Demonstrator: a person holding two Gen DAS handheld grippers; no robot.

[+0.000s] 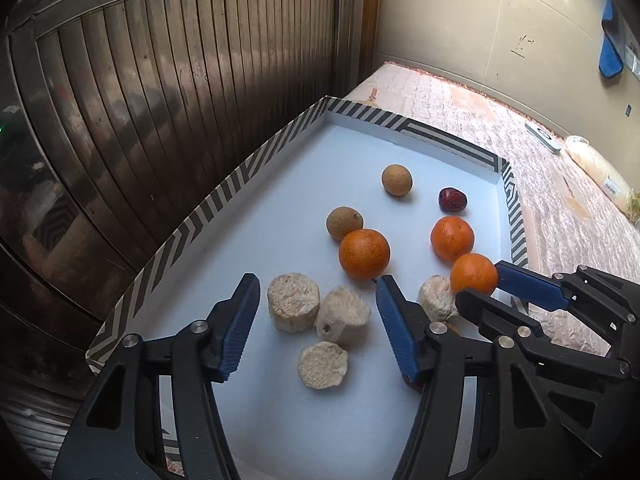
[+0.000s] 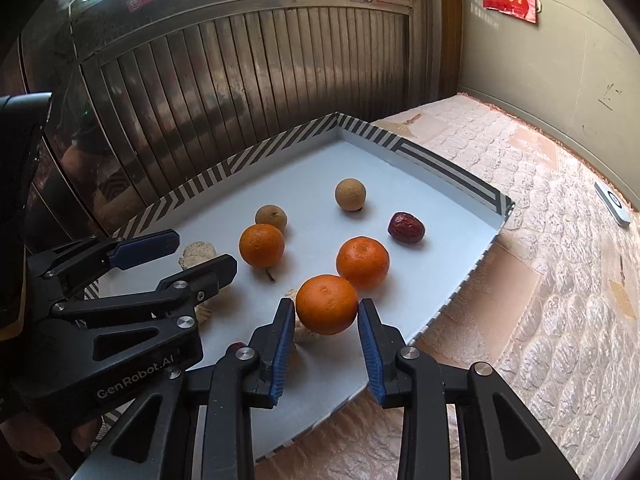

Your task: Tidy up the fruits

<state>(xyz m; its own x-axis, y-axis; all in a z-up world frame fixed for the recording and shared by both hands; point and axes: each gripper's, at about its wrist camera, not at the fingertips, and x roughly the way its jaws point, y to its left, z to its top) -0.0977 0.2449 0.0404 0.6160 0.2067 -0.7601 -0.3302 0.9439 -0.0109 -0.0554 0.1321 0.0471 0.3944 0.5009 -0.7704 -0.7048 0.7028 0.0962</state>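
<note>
A white tray (image 1: pixel 280 184) with a striped rim holds the fruit. My right gripper (image 2: pixel 326 314) is shut on a mandarin (image 2: pixel 326 304), held just above the tray floor; it also shows in the left wrist view (image 1: pixel 474 274). Two more mandarins (image 1: pixel 364 254) (image 1: pixel 452 238), two brown longans (image 1: pixel 345 223) (image 1: pixel 396 179) and a red date (image 1: pixel 452 200) lie further back. My left gripper (image 1: pixel 316 300) is open over several pale beige chunks (image 1: pixel 293 302) (image 1: pixel 343 316) (image 1: pixel 322 364), touching none.
The tray sits on a pink quilted mattress (image 2: pixel 540 280). A dark metal slatted door (image 1: pixel 180 100) stands close behind the tray. A white remote (image 2: pixel 612 203) lies on the mattress at right. A beige wall (image 1: pixel 500 20) lies beyond.
</note>
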